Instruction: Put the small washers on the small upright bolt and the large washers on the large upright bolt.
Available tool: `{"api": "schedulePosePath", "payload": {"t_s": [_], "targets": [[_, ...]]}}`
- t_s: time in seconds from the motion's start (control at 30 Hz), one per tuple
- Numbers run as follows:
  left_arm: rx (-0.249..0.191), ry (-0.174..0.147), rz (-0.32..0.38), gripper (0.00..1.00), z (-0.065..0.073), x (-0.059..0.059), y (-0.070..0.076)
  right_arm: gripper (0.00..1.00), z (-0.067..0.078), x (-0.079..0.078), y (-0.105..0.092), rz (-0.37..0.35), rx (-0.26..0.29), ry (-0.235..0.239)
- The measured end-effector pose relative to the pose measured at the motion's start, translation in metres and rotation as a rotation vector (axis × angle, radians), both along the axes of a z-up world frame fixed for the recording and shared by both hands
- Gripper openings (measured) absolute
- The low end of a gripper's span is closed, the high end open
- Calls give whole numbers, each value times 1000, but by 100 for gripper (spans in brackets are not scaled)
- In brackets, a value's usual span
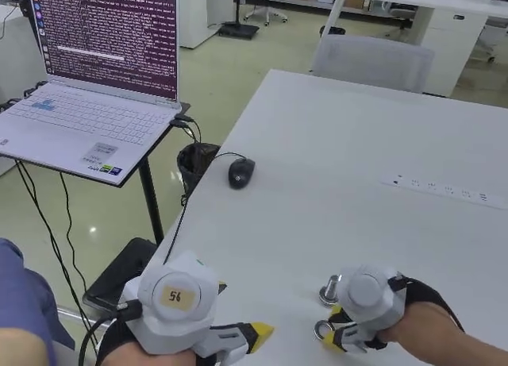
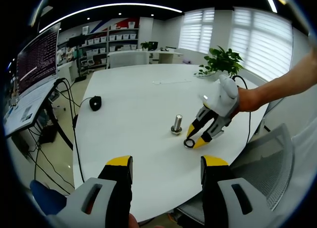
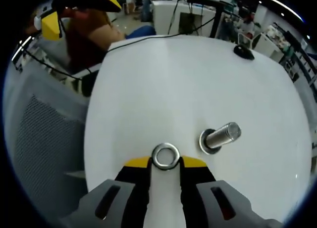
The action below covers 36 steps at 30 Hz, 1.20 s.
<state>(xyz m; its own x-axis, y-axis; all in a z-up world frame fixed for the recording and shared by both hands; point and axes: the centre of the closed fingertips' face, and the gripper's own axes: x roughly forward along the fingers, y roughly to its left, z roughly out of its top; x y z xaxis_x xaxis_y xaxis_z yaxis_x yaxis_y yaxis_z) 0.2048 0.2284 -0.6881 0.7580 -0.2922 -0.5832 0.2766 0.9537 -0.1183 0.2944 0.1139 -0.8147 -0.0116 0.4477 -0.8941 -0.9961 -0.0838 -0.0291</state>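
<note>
A broad white worktop is seen, and an open silver laptop is carried on a black stand beside its left edge. The left gripper is held over the near edge of the worktop, its yellow-tipped fingers spread apart with nothing between them. The right gripper is held low over the worktop, near its front edge. A black computer mouse is laid well apart, towards the far left side. A short upright steel bolt is stood on the worktop with a flat ring at its foot. Just beside it, a small round steel washer is clamped flat between the right gripper's fingers; contact with the surface cannot be told.
</note>
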Motion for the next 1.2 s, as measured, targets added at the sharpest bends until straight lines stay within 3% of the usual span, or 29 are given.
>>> {"api": "schedulePosePath", "payload": {"t_s": [0.17, 0.33, 0.6, 0.77, 0.9, 1.2], "targets": [[-1, -3, -11, 55, 1, 2, -3, 23, 15, 11, -15, -49, 30, -16], [-1, -2, -19, 55, 0, 4, -5, 23, 37, 28, -19, -71, 72, -74], [-2, -7, -16, 55, 3, 4, -3, 23, 59, 45, -12, -88, 118, -117], [1, -3, -12, 55, 2, 2, -1, 23, 74, 54, 6, -93, 166, -123], [-1, -1, -14, 55, 1, 2, -3, 23, 77, 59, 21, -93, 180, -119], [5, 1, -15, 55, 2, 1, -3, 23, 55, 59, 28, -94, 114, -84]]}}
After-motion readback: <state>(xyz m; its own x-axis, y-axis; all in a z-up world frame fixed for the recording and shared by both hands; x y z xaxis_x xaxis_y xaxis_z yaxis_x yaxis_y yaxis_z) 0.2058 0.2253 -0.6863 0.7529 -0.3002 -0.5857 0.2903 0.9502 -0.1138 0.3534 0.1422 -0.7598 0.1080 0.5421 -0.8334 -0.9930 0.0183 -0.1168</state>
